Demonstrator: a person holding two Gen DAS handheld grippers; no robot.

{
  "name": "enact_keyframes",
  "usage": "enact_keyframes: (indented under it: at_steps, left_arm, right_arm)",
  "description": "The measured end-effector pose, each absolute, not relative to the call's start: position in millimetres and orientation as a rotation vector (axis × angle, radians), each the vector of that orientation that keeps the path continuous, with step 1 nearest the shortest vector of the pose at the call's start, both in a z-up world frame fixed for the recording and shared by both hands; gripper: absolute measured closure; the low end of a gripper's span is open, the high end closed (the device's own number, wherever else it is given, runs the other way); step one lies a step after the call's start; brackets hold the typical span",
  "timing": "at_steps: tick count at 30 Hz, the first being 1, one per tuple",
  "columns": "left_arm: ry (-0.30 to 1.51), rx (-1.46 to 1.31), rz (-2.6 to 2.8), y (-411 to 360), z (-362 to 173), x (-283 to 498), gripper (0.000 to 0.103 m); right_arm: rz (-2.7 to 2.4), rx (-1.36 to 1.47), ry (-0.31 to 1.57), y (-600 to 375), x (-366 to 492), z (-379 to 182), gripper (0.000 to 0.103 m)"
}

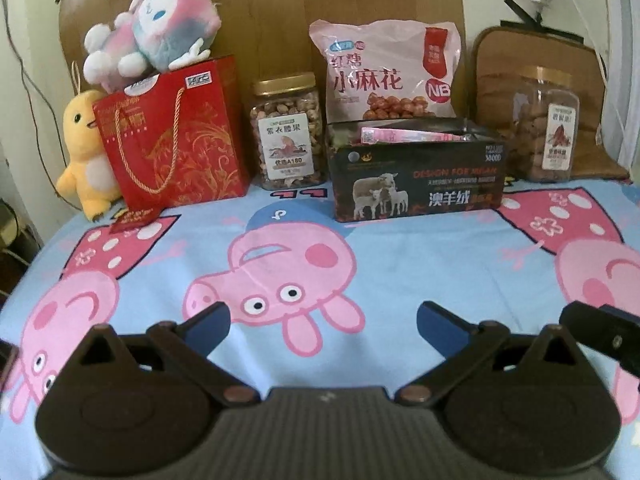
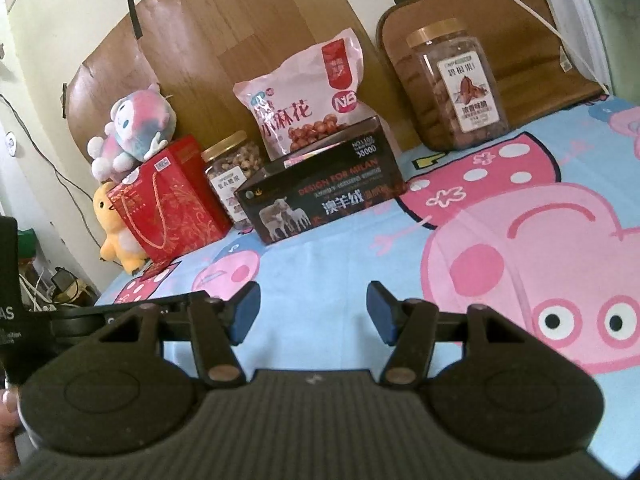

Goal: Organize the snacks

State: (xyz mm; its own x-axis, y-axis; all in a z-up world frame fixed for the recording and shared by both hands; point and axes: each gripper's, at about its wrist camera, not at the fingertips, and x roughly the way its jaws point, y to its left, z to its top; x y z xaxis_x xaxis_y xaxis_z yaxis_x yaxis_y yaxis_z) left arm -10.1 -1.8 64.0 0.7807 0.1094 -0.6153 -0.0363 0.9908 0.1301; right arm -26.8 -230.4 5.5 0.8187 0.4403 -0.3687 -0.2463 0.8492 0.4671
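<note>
A black box with sheep pictures stands open at the back of the bed, with pink packets inside; it also shows in the right wrist view. Behind it leans a pink snack bag. A gold-lidded nut jar stands left of the box, and a second jar stands right of it. My left gripper is open and empty, well in front of the box. My right gripper is open and empty too.
A red gift bag stands at the back left with a pink plush on top and a yellow plush beside it. A brown cushion leans behind the right jar. The bedsheet has a pig cartoon print.
</note>
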Motion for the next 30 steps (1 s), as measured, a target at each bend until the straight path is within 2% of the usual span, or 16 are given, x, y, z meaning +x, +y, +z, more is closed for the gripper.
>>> enact_keyframes:
  at_steps: [30]
  left_arm:
    - [0.727,0.165,0.023,-8.8,54.6,-9.9,0.0]
  right_arm:
    - [0.36,0.428,0.494,-231.4,-23.4,1.1,0.039]
